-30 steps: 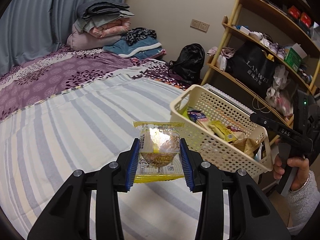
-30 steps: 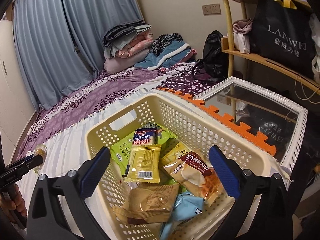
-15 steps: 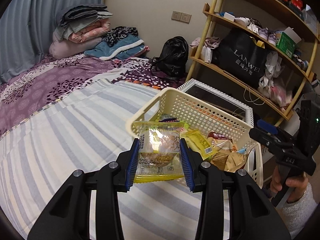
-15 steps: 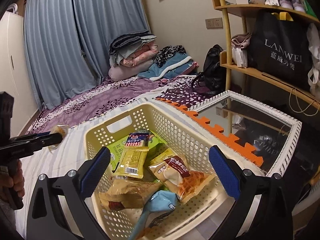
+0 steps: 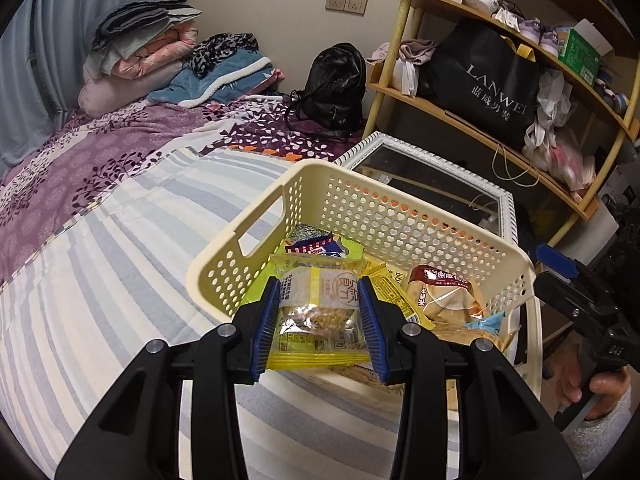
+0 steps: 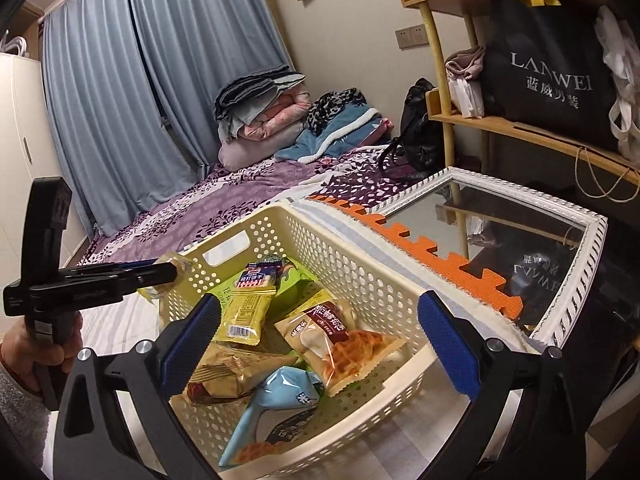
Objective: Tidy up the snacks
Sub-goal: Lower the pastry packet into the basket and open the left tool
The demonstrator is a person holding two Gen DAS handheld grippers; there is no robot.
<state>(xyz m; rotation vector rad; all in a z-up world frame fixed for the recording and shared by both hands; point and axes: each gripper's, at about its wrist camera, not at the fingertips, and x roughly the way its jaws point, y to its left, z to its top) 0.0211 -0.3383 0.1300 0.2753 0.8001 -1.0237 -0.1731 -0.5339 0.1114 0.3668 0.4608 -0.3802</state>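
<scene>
My left gripper (image 5: 318,300) is shut on a yellow snack packet (image 5: 320,320) with a clear window, its blue pads pressing both sides. It holds the packet over the near left corner of the cream perforated basket (image 5: 400,196). In the right wrist view the left gripper (image 6: 172,270) reaches in from the left, level with the basket (image 6: 360,264) rim. Several packets lie inside: a yellow one (image 6: 244,316), a waffle packet (image 6: 340,340) and a blue one (image 6: 280,396). My right gripper (image 6: 320,302) stands open above the basket's near side with nothing between its fingers.
The basket sits on a striped bed cover (image 5: 80,280). A white-framed mirror (image 6: 576,272) and an orange foam mat edge (image 6: 440,264) lie just behind it. Wooden shelves (image 5: 480,120) fill the right; a black backpack (image 5: 332,84) and folded bedding (image 5: 144,52) sit at the back.
My left gripper has carried the yellow packet across the bed to the basket's near left corner. The right gripper has shifted slightly and stays open over the basket.
</scene>
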